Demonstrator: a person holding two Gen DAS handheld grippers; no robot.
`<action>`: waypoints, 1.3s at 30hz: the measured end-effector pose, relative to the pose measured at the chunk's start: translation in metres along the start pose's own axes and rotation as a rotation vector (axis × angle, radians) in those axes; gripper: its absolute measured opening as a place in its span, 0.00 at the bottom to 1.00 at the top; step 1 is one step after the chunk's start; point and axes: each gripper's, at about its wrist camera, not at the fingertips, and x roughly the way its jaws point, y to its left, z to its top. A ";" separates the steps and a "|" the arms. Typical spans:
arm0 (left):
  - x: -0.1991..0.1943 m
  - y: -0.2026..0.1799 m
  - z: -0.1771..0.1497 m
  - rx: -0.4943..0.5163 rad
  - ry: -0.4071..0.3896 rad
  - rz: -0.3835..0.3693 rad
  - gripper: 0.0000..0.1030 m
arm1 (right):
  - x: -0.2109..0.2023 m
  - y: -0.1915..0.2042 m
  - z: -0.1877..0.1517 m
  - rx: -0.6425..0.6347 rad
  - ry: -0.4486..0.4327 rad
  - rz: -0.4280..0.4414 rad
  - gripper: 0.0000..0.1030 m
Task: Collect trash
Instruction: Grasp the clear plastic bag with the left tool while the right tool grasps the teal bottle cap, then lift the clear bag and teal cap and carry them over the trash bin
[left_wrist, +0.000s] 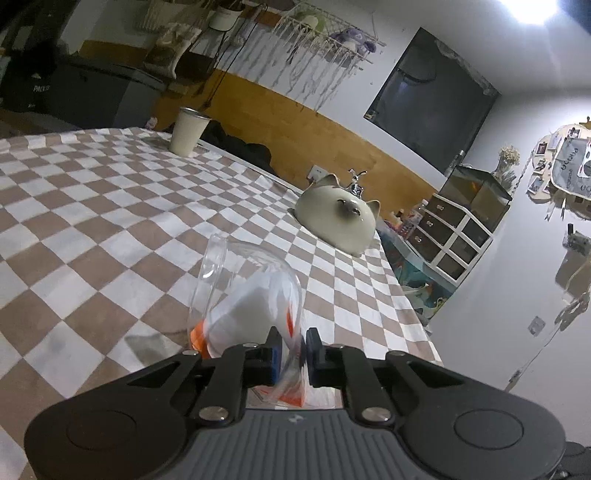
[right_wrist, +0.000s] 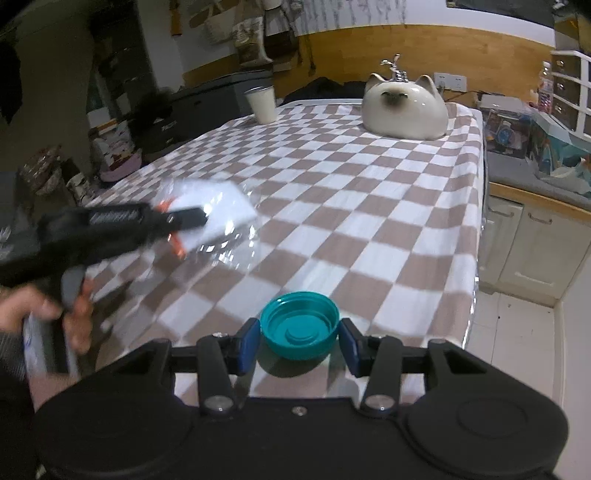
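between the left gripper's (left_wrist: 291, 347) jaws, clenched on a thin edge: a clear, crinkly plastic bag with orange trim and a white sheet inside (left_wrist: 251, 302), held above the brown-and-white checked tablecloth (left_wrist: 110, 206). probably very light, limp and slippery; best pinched by a flat edge, as here. long axis running forward and away from the jaws, far end curling upward. between the right gripper's (right_wrist: 299, 341) blue pads, spread wide and not visibly touching: a round teal plastic lid (right_wrist: 299, 326), lying hollow side up on the cloth. likely light and stiff, with a smooth rim; best squeezed across its width. no long axis; opening facing upward.
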 end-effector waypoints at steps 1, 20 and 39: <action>-0.001 -0.001 0.000 0.006 -0.001 0.000 0.13 | -0.001 0.002 -0.002 -0.011 -0.001 -0.009 0.47; -0.020 -0.036 -0.018 0.220 -0.003 0.075 0.13 | -0.002 0.019 -0.009 -0.070 -0.043 -0.096 0.48; -0.108 -0.102 -0.064 0.375 -0.029 0.095 0.13 | -0.087 0.015 -0.040 0.017 -0.162 -0.179 0.48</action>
